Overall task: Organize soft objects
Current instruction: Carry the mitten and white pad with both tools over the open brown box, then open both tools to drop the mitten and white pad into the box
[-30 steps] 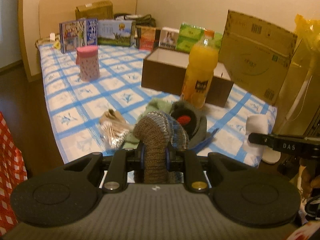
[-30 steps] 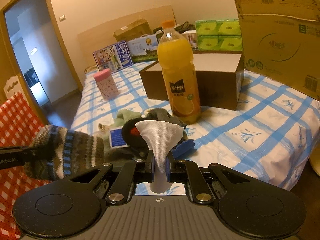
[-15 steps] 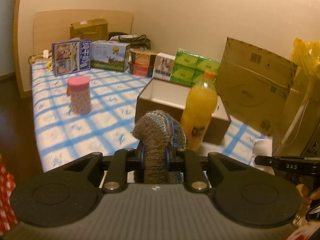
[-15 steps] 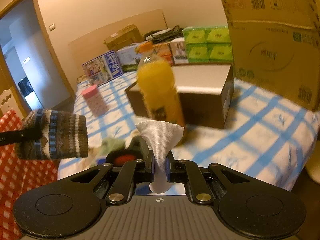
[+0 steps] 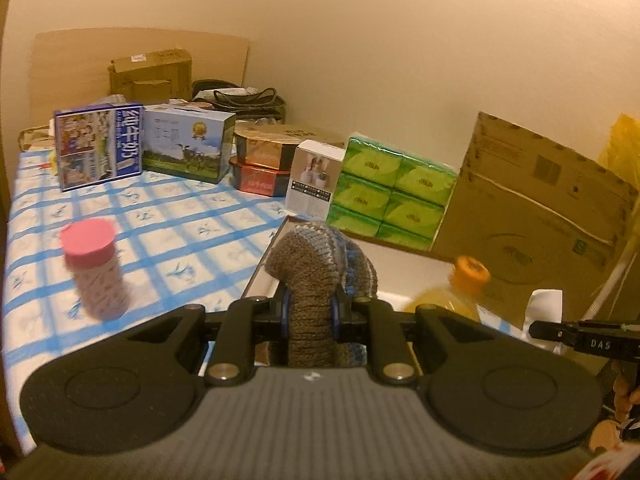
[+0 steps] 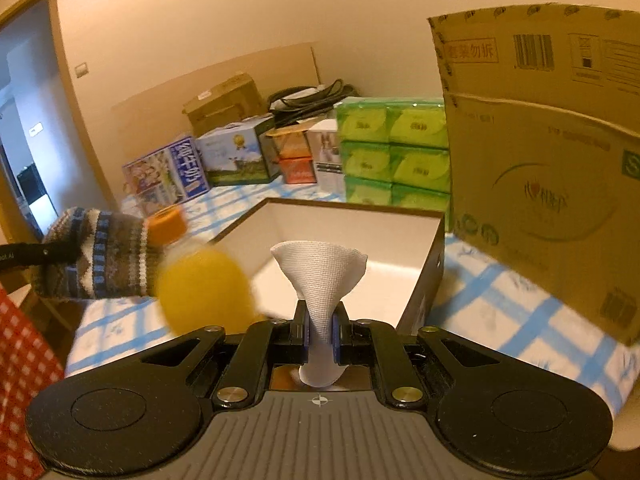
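My left gripper [image 5: 310,314] is shut on a brown and blue knitted sock [image 5: 316,276] and holds it in the air in front of the open brown box [image 5: 404,268]. The sock also shows in the right wrist view [image 6: 96,254], at the left. My right gripper [image 6: 320,332] is shut on a white sock [image 6: 320,276] and holds it up before the same box [image 6: 360,248], whose white inside shows nothing in it. The white sock and the right gripper's arm show at the right edge of the left wrist view [image 5: 546,308].
An orange juice bottle [image 6: 200,284] stands just in front of the box, left of my right gripper. A pink-lidded jar [image 5: 94,268] stands on the blue checked cloth [image 5: 172,216]. Boxes, green tissue packs [image 5: 392,192] and a large cardboard sheet [image 5: 536,208] line the back and right.
Both grippers have risen and moved forward toward the open box with their socks. The pile of soft things on the cloth has dropped out of view.
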The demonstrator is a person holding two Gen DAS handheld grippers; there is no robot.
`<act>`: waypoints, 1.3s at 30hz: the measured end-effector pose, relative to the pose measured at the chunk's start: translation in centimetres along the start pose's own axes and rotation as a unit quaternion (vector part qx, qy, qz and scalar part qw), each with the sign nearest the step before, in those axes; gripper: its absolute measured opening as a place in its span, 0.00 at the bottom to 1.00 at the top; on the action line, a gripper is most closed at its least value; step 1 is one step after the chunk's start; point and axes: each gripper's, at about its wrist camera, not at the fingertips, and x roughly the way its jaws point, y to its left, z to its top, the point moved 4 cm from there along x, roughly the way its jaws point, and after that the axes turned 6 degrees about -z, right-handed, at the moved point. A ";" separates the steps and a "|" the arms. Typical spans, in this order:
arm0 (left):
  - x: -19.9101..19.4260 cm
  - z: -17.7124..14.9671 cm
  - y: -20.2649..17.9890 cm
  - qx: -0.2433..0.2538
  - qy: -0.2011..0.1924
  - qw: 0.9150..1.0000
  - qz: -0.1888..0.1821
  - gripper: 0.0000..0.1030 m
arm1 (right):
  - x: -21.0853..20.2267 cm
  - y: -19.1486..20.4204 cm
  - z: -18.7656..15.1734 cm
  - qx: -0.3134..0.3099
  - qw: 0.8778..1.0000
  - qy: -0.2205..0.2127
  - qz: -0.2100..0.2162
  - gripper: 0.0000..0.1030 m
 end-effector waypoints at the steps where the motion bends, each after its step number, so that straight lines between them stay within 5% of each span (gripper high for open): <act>1: 1.6 0.5 0.2 -0.002 0.003 1.000 -0.002 0.16 | 1.0 -0.4 0.6 -0.003 1.000 0.001 -0.002 0.11; 16: 19.2 0.5 1.3 -0.013 0.090 0.995 -0.045 0.17 | 15.3 -3.6 2.0 -0.010 0.997 0.073 -0.009 0.11; 20: 22.2 -0.4 1.4 -0.023 0.122 0.990 -0.067 0.27 | 17.8 -3.8 1.9 -0.010 0.997 0.081 -0.011 0.11; 22: 23.4 -0.9 1.4 -0.019 0.134 0.989 -0.065 0.30 | 18.7 -3.8 2.1 -0.006 0.997 0.082 -0.010 0.32; 24: 24.1 -1.3 1.4 -0.012 0.145 0.988 -0.061 0.32 | 19.5 -4.0 2.1 0.002 0.996 0.086 -0.018 0.53; 39: 19.4 -0.7 2.2 0.029 0.146 0.988 -0.029 0.33 | 16.4 -4.8 1.4 0.025 0.997 0.067 -0.025 0.54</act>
